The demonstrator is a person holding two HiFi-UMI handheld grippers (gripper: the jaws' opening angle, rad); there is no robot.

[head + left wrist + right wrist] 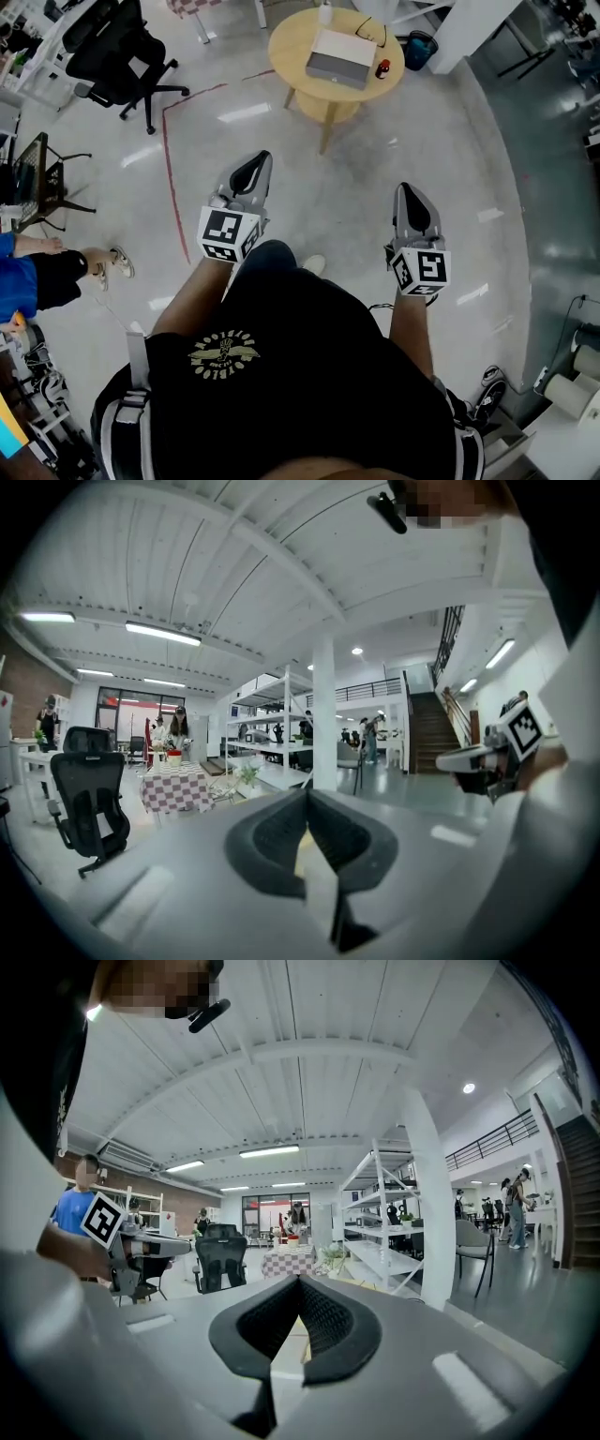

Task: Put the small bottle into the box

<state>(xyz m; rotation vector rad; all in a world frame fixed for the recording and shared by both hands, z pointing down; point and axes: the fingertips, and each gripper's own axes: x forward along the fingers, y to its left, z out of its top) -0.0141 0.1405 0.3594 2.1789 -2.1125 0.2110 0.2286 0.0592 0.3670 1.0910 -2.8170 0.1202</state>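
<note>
In the head view a round wooden table (289, 58) stands far ahead on the floor. On it lies a flat grey and white box (339, 56). A small red bottle (382, 67) with a dark cap stands just right of the box. My left gripper (262, 156) and right gripper (404, 188) are held out level in front of the person, well short of the table. The jaws of both meet at the tips with nothing between them. In the left gripper view my left gripper (307, 797) is shut, and in the right gripper view so is the right gripper (299, 1282).
A black office chair (120, 49) stands at the far left, beside a red line (170, 159) on the floor. A blue bin (421, 47) sits right of the table. A seated person in blue (26, 279) is at the left edge. Shelving and a white pillar (324, 714) lie ahead.
</note>
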